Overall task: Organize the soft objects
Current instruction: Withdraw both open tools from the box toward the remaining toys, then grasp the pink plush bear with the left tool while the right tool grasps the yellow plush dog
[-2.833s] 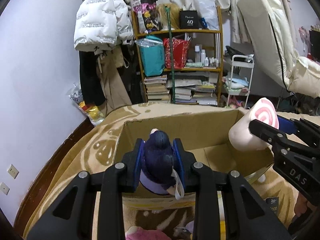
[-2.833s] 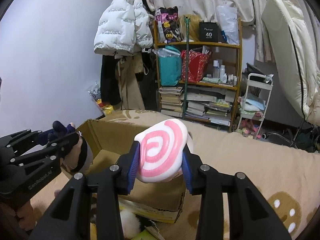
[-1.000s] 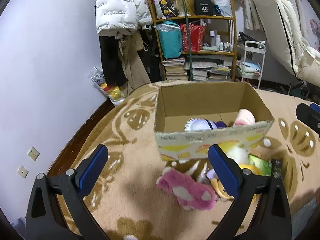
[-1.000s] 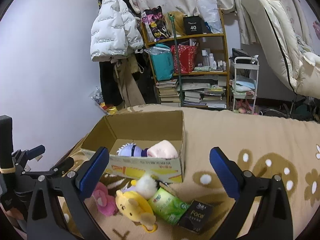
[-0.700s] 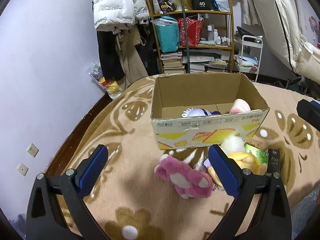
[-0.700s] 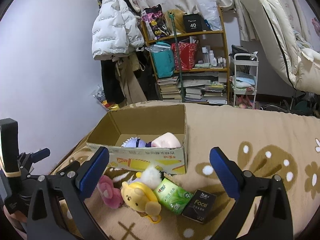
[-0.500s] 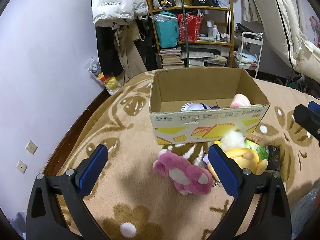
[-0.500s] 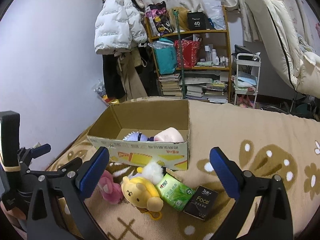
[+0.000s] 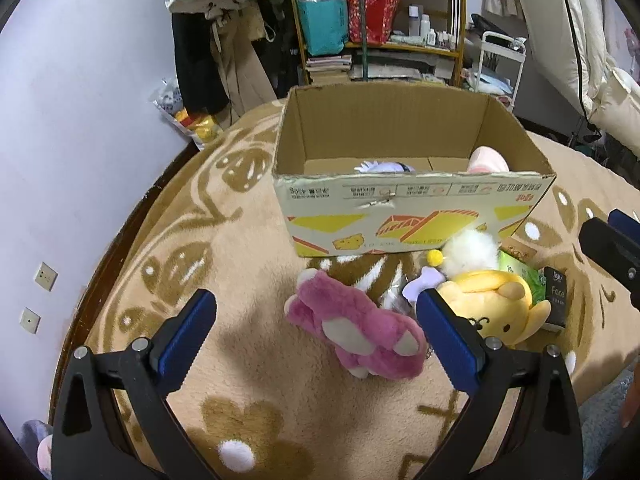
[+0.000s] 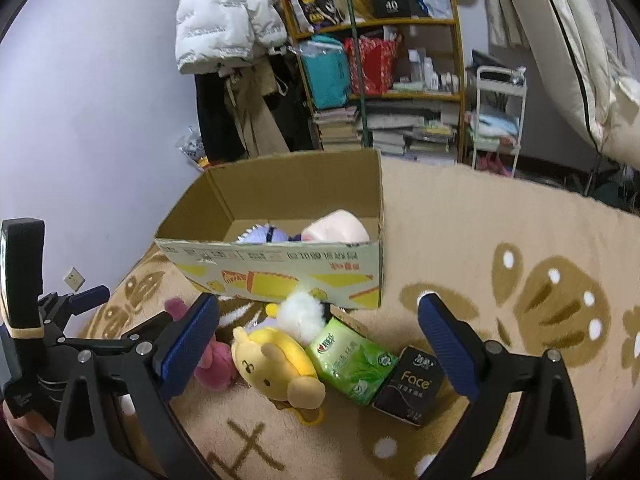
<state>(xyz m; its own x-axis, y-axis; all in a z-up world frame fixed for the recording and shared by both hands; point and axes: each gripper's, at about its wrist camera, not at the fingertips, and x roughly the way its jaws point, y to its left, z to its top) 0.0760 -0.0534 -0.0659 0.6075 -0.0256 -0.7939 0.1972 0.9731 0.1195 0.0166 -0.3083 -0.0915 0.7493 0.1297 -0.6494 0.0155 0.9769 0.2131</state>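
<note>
An open cardboard box [image 9: 404, 208] [image 10: 280, 264] stands on the beige blanket. Inside it lie a purple-and-white doll [image 9: 380, 167] [image 10: 264, 235] and a pink plush [image 9: 486, 159] [image 10: 336, 226]. In front of the box lie a pink plush bear [image 9: 360, 330] [image 10: 212, 364], a yellow bear plush [image 9: 492, 304] [image 10: 276, 364] and a white fluffy toy [image 9: 468, 250] [image 10: 300, 314]. My left gripper [image 9: 316, 332] is open and empty above the pink bear. My right gripper [image 10: 318, 344] is open and empty above the yellow bear.
A green tissue pack [image 10: 352, 360] and a black "Face" pack [image 10: 412, 384] lie right of the toys. Behind the bed stand a cluttered shelf [image 10: 380, 72], hanging coats [image 10: 228, 40] and a white trolley [image 10: 496, 112]. The wall [image 9: 60, 160] runs along the left.
Both grippers let go of their toys, the purple doll and the pink swirl plush, into the box. They then pulled back, open, over the toys in front of it.
</note>
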